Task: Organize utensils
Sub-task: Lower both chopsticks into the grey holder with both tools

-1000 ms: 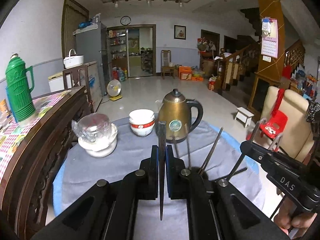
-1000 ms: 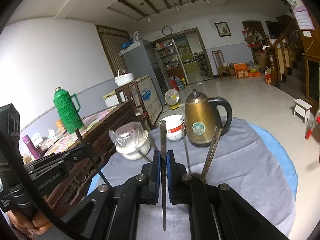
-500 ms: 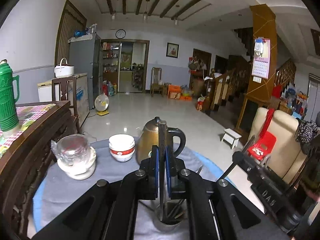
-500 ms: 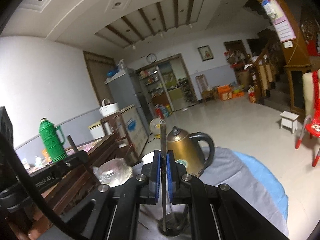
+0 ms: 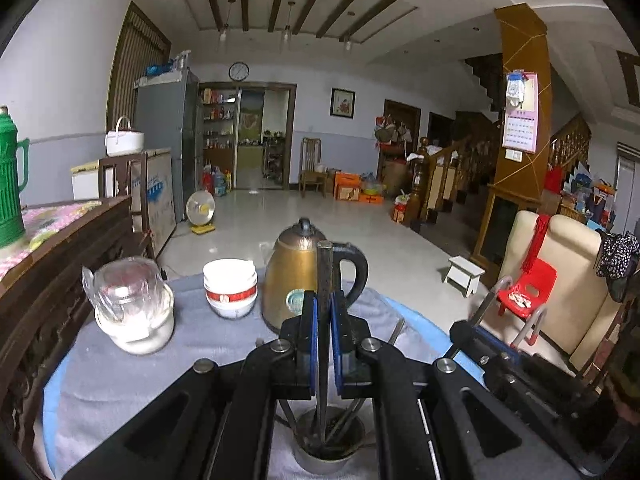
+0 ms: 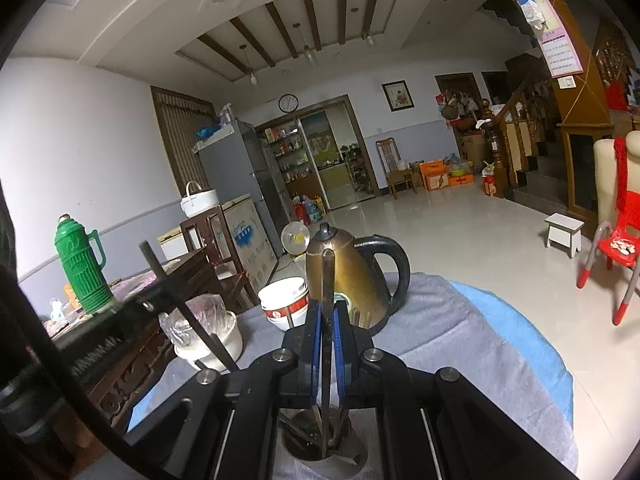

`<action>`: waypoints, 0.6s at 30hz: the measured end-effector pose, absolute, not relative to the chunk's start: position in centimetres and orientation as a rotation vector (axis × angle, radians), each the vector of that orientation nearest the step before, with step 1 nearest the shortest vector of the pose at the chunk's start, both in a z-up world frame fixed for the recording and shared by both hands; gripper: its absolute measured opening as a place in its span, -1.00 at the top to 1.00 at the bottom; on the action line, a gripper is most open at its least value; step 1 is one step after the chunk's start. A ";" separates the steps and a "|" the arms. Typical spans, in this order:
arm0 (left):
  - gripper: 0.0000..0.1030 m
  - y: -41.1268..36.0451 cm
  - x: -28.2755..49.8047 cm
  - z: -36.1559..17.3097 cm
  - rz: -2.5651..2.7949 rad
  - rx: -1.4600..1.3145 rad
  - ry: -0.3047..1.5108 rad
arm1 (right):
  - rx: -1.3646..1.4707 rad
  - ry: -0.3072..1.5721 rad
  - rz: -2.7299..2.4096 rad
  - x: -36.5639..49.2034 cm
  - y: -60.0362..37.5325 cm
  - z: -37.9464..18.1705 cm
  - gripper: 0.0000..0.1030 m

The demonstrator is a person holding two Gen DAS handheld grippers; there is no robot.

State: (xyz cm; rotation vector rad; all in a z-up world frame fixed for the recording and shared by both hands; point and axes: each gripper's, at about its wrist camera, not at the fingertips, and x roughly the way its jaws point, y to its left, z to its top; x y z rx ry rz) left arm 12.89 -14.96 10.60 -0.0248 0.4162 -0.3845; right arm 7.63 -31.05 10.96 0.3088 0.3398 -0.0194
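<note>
A large tiled living room stretches behind a round surface (image 5: 120,372) draped in a grey cloth over blue. On that surface stand a bronze-coloured kettle (image 5: 298,276) with a black handle, a stack of white bowls with a red band (image 5: 230,288) just beside it, and a white bowl holding a clear bag (image 5: 132,312) further left. A green thermos (image 6: 82,264) sits on a dark wooden cabinet at the side.

At the near edge of the surface stands a metal holder (image 5: 330,444) with several dark chopsticks leaning inside it.

The left gripper (image 5: 324,344) has its jaws closed tight on a single dark chopstick (image 5: 324,280), which stands upright between the blue pads with its lower end down inside the holder. The right gripper (image 6: 327,344) is likewise clamped on its own chopstick (image 6: 328,280), also upright, its lower end reaching into the same holder (image 6: 320,444). In the right wrist view the left gripper's chopstick shows as a slanted dark stick at the left; in the left wrist view the right gripper's body appears at the lower right.
</note>
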 end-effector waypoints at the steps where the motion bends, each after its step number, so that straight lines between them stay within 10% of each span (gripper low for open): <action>1: 0.87 -14.9 12.9 10.3 -0.385 -0.027 0.426 | 0.311 0.341 -0.019 7.5 -31.1 10.9 0.88; 18: 0.85 -13.7 11.7 8.4 -0.365 0.006 0.491 | 0.321 0.416 0.005 6.6 -30.8 8.7 0.86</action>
